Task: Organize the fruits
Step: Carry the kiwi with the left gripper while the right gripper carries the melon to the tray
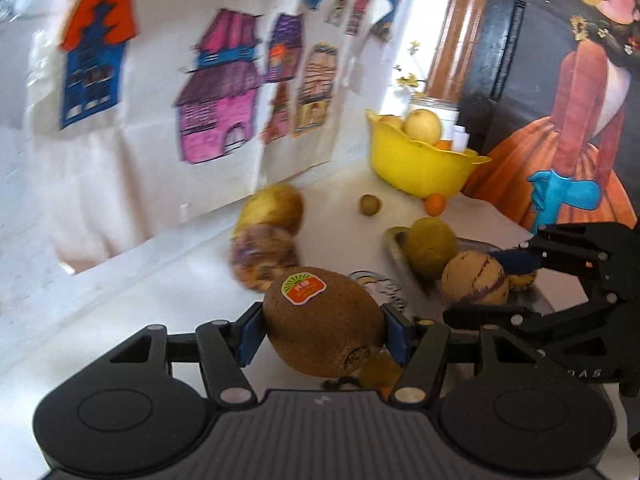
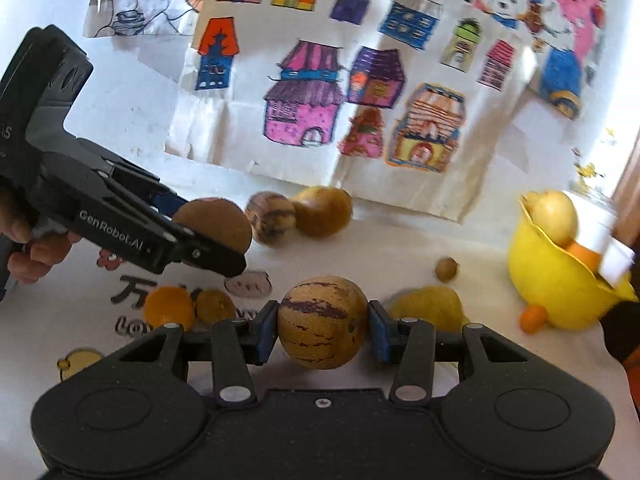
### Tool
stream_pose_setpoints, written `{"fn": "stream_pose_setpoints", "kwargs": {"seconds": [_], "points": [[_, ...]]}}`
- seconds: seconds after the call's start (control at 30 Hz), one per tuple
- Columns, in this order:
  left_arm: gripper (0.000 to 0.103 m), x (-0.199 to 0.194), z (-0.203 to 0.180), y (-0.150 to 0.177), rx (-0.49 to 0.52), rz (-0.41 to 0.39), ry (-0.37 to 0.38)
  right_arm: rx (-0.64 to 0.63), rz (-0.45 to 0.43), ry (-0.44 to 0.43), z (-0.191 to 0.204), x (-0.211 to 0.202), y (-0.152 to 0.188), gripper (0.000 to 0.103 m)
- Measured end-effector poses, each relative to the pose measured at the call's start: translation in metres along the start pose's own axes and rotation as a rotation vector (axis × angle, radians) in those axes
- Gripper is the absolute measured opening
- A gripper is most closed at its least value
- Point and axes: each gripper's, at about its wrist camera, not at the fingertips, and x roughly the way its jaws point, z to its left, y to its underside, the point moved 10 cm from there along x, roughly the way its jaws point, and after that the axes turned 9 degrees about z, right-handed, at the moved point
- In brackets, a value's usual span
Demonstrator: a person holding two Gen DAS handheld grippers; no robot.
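Observation:
My left gripper (image 1: 323,330) is shut on a brown kiwi (image 1: 322,320) with an orange-green sticker, held above the white table. It also shows in the right wrist view (image 2: 214,232), with the kiwi (image 2: 218,222) in it. My right gripper (image 2: 323,330) is shut on a tan, purple-striped pepino melon (image 2: 323,322). In the left wrist view the right gripper (image 1: 492,284) holds that melon (image 1: 474,282) over a metal tray (image 1: 396,252). A yellow bowl (image 1: 416,160) with pears and an orange stands at the back.
Two loose fruits, a striped one (image 2: 270,218) and a yellow-brown one (image 2: 322,210), lie by the wall of drawings. An orange (image 2: 169,307), a small brown fruit (image 2: 446,269) and a small orange (image 2: 532,318) lie on the table. A green-yellow fruit (image 1: 430,246) sits in the tray.

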Motion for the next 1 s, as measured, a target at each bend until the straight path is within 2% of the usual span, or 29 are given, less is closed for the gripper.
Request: {"fn": "stream_pose_setpoints", "kwargs": {"seconds": [0.43,0.7,1.0], "points": [[0.065,0.02,-0.074,-0.011,0.047,0.02,0.097,0.128,0.052,0.125,-0.056,-0.022,0.059,0.048],[0.065,0.042,-0.111,-0.008,0.114,0.064,0.099,0.184,0.046,0.146,-0.082,-0.027,0.085,0.048],[0.065,0.064,-0.125,-0.006,0.155,0.098,0.08,0.197,0.046,0.134,-0.096,-0.02,0.097,0.048]]}}
